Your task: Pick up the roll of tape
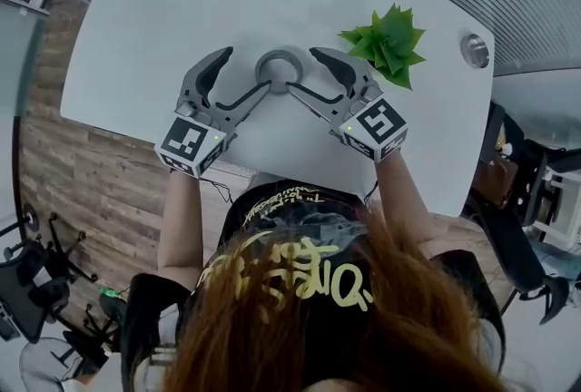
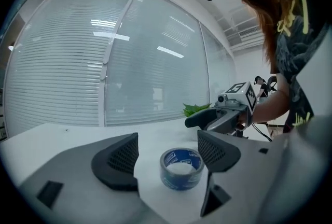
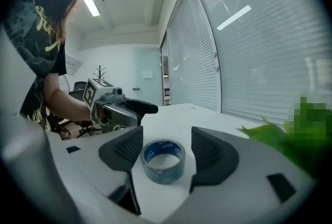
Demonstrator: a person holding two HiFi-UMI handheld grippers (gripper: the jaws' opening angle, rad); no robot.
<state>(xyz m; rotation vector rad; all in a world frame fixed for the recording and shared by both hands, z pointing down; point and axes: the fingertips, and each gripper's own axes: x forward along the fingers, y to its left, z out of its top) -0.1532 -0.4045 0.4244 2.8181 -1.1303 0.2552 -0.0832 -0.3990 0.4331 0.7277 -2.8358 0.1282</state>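
A grey roll of tape (image 1: 280,68) with a blue inner core lies flat on the white table (image 1: 163,9). My left gripper (image 1: 247,70) comes at it from the left and my right gripper (image 1: 304,70) from the right, both low over the table. In the left gripper view the tape (image 2: 181,168) sits in the gap of the open left gripper (image 2: 170,154), with no pad touching it. In the right gripper view the tape (image 3: 163,161) likewise lies in the gap of the open right gripper (image 3: 162,149), untouched.
A green leafy plant (image 1: 388,41) stands on the table just right of the right gripper. A round metal cap (image 1: 474,50) is set in the table's far right corner. Slatted window blinds (image 2: 104,78) run behind the table. Chairs and a desk (image 1: 526,191) stand on the floor.
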